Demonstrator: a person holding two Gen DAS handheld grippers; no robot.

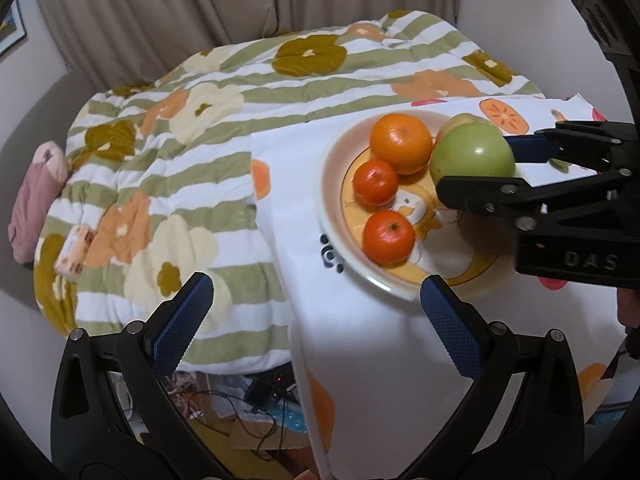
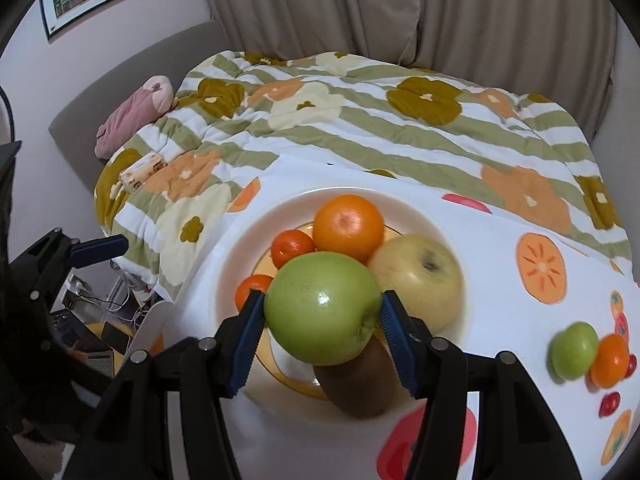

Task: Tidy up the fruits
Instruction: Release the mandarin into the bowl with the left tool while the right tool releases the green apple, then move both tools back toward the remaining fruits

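Note:
My right gripper (image 2: 322, 320) is shut on a green apple (image 2: 322, 312) and holds it over the white plate (image 2: 240, 256); the apple (image 1: 472, 156) and right gripper (image 1: 476, 164) also show in the left wrist view. On the plate (image 1: 332, 184) lie a large orange (image 1: 400, 142), two small tangerines (image 1: 375, 182) (image 1: 388, 236) and a yellow apple (image 2: 420, 276). A brown kiwi (image 2: 360, 384) lies under the held apple. My left gripper (image 1: 316, 308) is open and empty at the table's near left edge.
A small green fruit (image 2: 574, 350) and a small orange fruit (image 2: 608, 360) sit on the fruit-print tablecloth (image 2: 500, 240) at the right. A flowered striped quilt (image 1: 180, 140) lies behind on a sofa, with a pink plush (image 1: 36, 200) and a tissue pack (image 1: 74, 252).

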